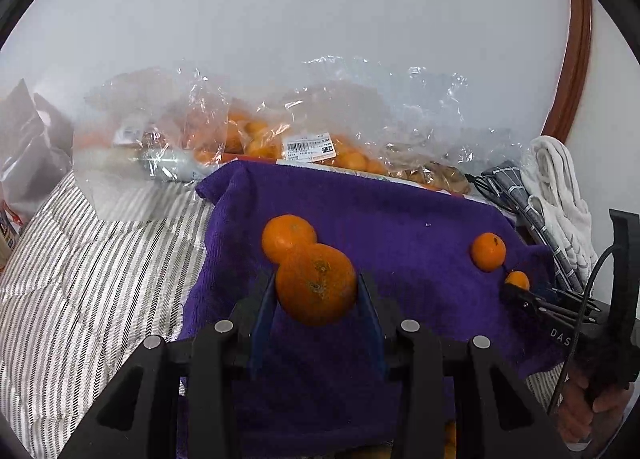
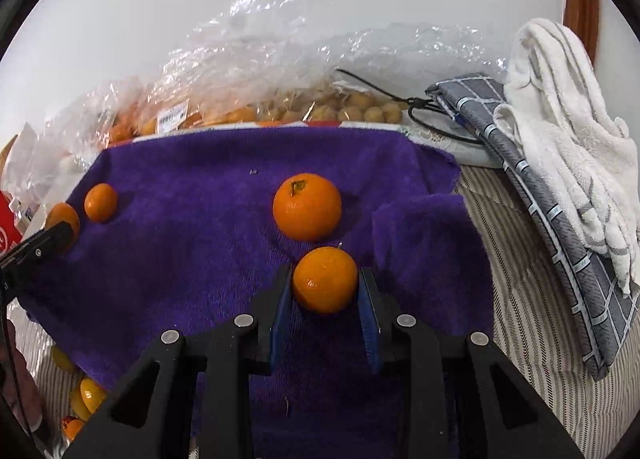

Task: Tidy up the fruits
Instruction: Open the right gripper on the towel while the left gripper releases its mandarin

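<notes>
Both claws were clamped on fruit over the purple towel [image 1: 400,219]. Left gripper [image 1: 316,295] gripped 1 orange [image 1: 316,285], touching another orange [image 1: 288,237] just beyond it. Right gripper [image 2: 325,291] gripped a smaller orange [image 2: 325,279], with a loose orange [image 2: 307,206] just beyond, apart. Likely next: set each beside its neighbour.

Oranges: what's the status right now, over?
Left gripper shut on big orange. Right gripper shut on small orange. Both over purple towel. Path clear.
</notes>
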A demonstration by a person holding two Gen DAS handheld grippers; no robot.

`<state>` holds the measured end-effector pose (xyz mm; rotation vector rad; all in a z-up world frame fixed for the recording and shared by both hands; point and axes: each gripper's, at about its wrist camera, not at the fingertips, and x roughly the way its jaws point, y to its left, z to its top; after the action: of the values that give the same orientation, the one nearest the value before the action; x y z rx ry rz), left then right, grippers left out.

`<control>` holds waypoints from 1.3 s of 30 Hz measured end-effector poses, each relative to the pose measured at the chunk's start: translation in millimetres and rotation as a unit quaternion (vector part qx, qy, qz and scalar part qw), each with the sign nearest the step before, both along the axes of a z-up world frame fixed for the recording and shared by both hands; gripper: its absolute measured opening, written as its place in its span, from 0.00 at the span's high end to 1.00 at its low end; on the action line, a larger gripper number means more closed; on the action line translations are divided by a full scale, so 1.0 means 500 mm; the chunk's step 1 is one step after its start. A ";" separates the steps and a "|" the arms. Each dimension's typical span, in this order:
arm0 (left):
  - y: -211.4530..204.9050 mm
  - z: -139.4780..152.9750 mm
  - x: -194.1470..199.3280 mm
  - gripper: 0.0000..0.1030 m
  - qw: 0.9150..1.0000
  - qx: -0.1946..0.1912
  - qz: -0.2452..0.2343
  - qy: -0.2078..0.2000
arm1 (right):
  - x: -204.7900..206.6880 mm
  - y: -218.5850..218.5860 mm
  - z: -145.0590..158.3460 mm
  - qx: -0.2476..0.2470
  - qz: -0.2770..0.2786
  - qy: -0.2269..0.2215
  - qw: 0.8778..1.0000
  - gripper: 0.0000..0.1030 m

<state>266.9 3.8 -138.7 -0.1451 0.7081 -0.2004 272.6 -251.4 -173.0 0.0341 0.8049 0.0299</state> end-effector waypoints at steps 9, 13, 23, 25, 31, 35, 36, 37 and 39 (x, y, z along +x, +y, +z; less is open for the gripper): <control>0.000 -0.016 0.012 0.63 0.999 0.014 0.011 0.031 | 0.001 0.006 -0.004 -0.014 -0.001 0.002 1.000 0.69; -0.001 -0.018 0.012 0.63 0.999 0.017 0.008 0.032 | 0.000 0.008 -0.004 -0.017 0.000 0.001 1.000 0.69; -0.005 -0.019 0.011 0.63 0.999 0.028 0.008 0.033 | -0.008 0.011 0.007 -0.033 0.002 -0.013 0.999 0.41; -0.005 -0.019 0.012 0.63 0.999 0.029 0.006 0.035 | -0.013 0.012 0.015 -0.032 0.005 -0.022 0.999 0.33; -0.003 -0.008 0.006 0.49 1.000 0.022 0.004 0.022 | -0.023 0.013 0.035 -0.018 -0.001 -0.031 0.999 0.28; -0.001 0.003 -0.003 0.46 1.000 0.013 0.011 0.013 | -0.042 0.025 0.055 -0.013 0.006 -0.047 0.999 0.28; -0.002 0.006 -0.007 0.46 1.000 0.012 0.011 0.009 | -0.050 0.030 0.062 -0.017 0.009 -0.056 0.998 0.28; -0.004 0.009 -0.010 0.46 1.000 0.014 0.011 0.005 | -0.056 0.035 0.067 -0.021 0.011 -0.064 0.998 0.28; -0.009 0.012 -0.018 0.46 1.000 0.019 0.003 -0.003 | -0.067 0.041 0.073 -0.025 0.012 -0.074 0.997 0.28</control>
<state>257.8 -0.8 -133.0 -0.1096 0.7057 -0.1810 239.2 -231.1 -136.3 -0.0251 0.6583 0.0343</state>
